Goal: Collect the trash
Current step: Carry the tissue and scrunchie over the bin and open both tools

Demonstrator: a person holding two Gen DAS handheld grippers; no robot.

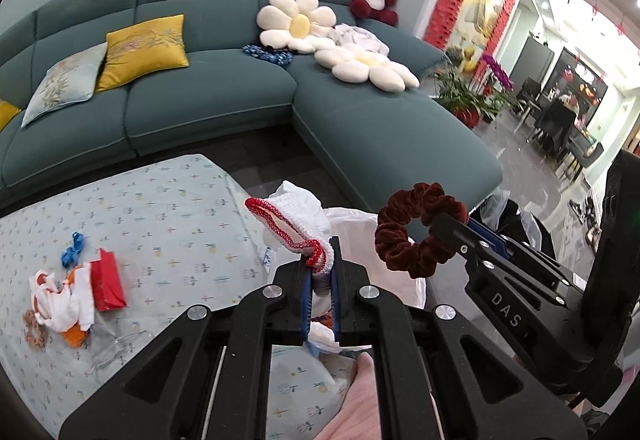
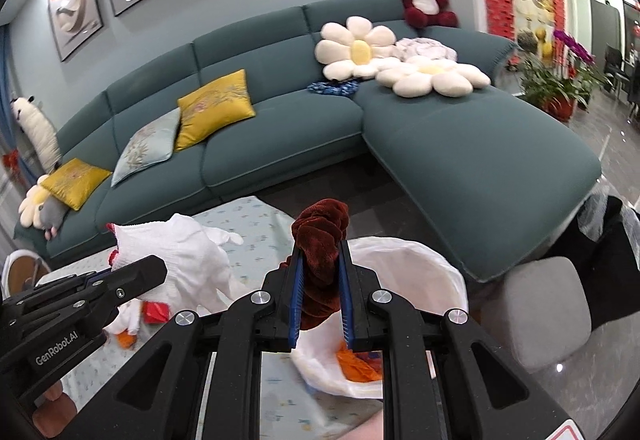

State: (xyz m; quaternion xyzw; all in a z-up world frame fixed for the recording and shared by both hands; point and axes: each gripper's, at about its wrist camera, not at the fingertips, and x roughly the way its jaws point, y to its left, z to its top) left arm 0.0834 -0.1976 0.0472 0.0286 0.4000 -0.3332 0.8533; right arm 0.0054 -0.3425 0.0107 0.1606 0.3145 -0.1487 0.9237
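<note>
Black linkage fills the near edge of both wrist views. The left gripper [image 1: 320, 276] has its jaws clamped on the red-trimmed cuff of a white glove [image 1: 300, 216], which hangs over the near rim of the white-lined trash bin [image 1: 360, 232]. Just to its right, the right gripper [image 2: 320, 300] has its jaws clamped on a dark red scrunchie [image 2: 320, 240], also held above the bin's mouth.

To do the drop well, I would bring each item fully over the open liner before parting the jaws, since the glove looks to overhang the tabletop [image 1: 160, 200] side of the rim and could slide out.

More litter waits far left on the tabletop: a red packet [image 1: 109, 280] touching a white-and-orange heap [image 1: 64, 300], with a blue clip [image 1: 74, 244] just beyond.

Only orange scraps show inside the bin; its depth is hidden behind the jaws, and the glove's fingers are partly cut off.
</note>
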